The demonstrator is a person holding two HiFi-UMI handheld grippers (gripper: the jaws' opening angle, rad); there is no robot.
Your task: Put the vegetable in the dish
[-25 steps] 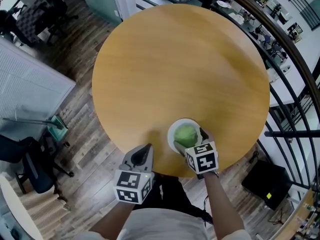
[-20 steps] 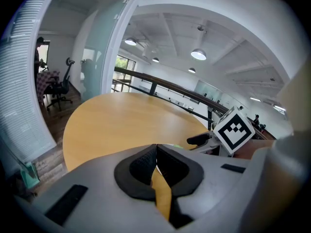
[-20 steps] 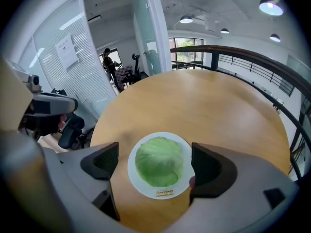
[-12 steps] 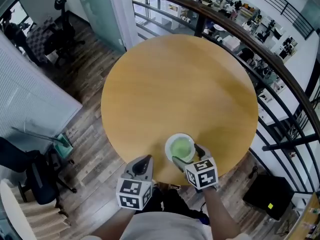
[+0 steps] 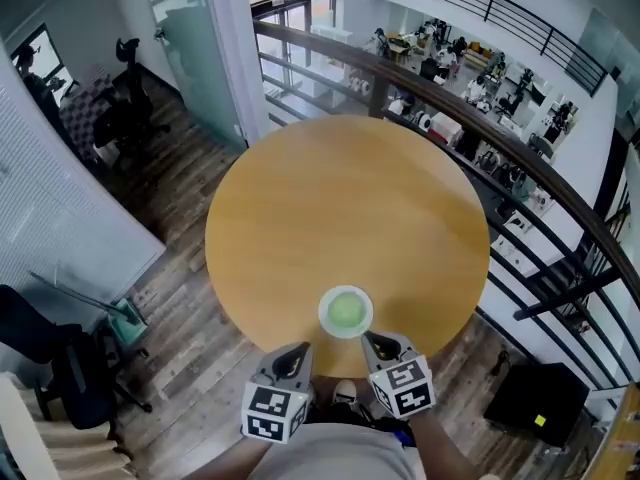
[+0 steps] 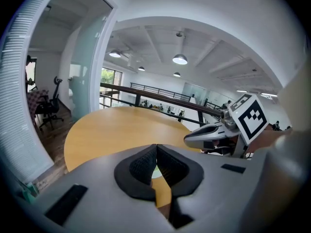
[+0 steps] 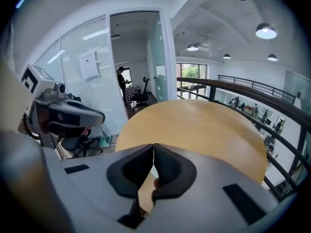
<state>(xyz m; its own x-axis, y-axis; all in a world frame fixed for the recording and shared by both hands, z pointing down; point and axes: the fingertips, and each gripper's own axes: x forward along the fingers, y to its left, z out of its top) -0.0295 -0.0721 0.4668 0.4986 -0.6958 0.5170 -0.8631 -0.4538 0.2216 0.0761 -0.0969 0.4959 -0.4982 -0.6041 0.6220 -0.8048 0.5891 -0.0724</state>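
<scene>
- The vegetable (image 5: 347, 312), a rounded pale-green thing, lies inside the white dish (image 5: 322, 312). We judge the placing itself to be done.
- The dish stands upright on the round wooden surface (image 5: 340, 198), close to the edge nearest us. It is the only container we see there, and the vegetable is all we can make out in it. From the head view it is too small to tell what kind of vegetable it is.
- The left gripper (image 5: 296, 351) has its fingers (image 6: 141, 166) drawn together until the tips meet. We see nothing between them except a sliver of the surface behind.
- The right gripper (image 5: 372, 340) has just been closing. Its fingers (image 7: 170, 169) now meet at the tips and nothing is caught between them.
- The two grippers hang side by side at the near edge of the surface, on our side of the dish. Neither touches the dish or the vegetable.
- As we judge it, nothing of the task is left apart from bringing the hands to rest. The vegetable sits well within the rim and shows no sign of tipping out.
</scene>
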